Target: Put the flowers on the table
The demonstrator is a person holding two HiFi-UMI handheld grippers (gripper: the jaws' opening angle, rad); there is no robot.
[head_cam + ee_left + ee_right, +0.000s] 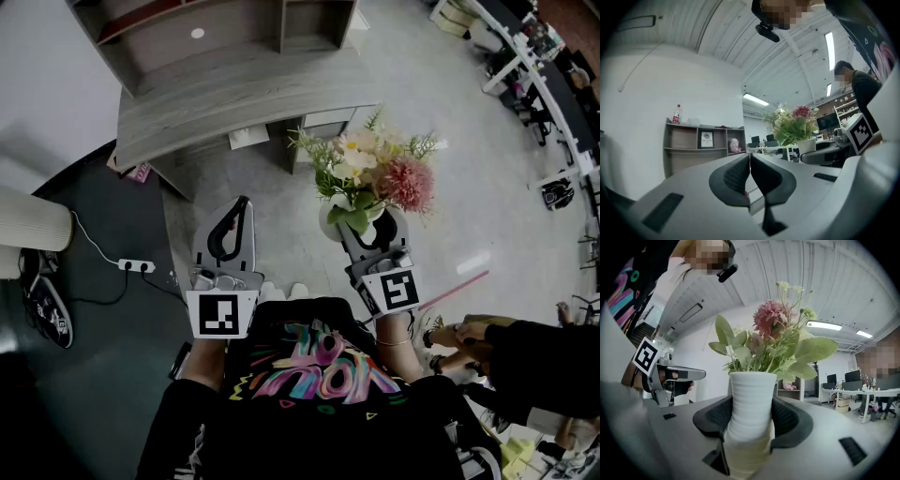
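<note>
A white ribbed vase (pixel 749 413) with pink, cream and green flowers (pixel 375 169) stands upright between the pads of my right gripper (pixel 751 416), which is shut on it. In the head view the right gripper (pixel 370 228) carries the bouquet in the air, in front of my body and short of the grey table (pixel 234 94). The same flowers (pixel 794 124) show at the right of the left gripper view. My left gripper (pixel 749 174) is shut with nothing in it; in the head view the left gripper (pixel 234 228) hangs beside the right one.
The grey wooden table has an open shelf unit (pixel 225 23) behind it. A power strip with a white cable (pixel 136 266) lies on the dark floor at the left. Another person (pixel 525 356) is crouched at the lower right. Desks (pixel 553 84) line the far right.
</note>
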